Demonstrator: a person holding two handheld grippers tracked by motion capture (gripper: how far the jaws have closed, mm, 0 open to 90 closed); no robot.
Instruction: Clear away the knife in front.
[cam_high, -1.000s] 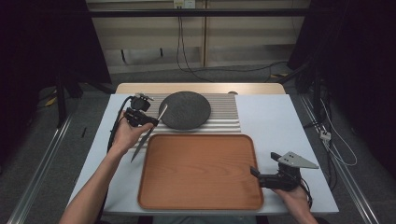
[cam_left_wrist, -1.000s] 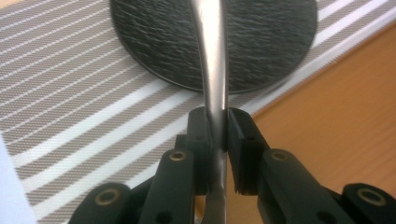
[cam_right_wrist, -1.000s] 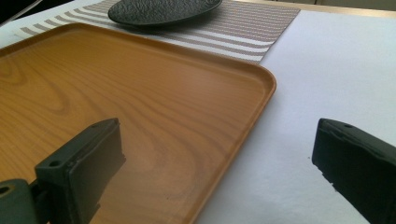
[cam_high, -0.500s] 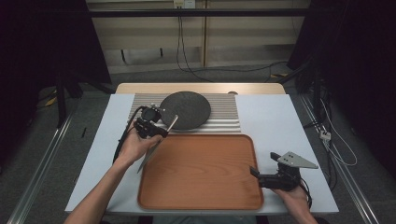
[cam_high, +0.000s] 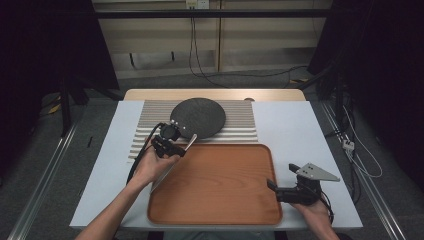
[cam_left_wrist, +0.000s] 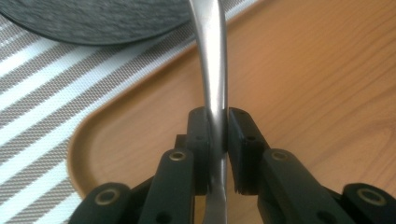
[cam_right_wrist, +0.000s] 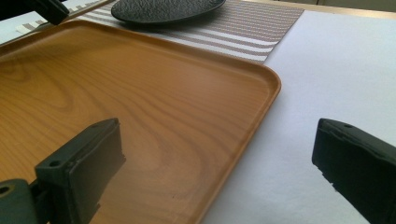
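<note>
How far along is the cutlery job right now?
Done: the left tool is shut on a metal utensil and has it over the wooden tray's left edge. In hand: carrying it. Left: setting it down on the tray. The right tool waits open at the tray's right edge.

The metal utensil (cam_left_wrist: 212, 70) runs past the frame's top edge, its end unseen.
</note>
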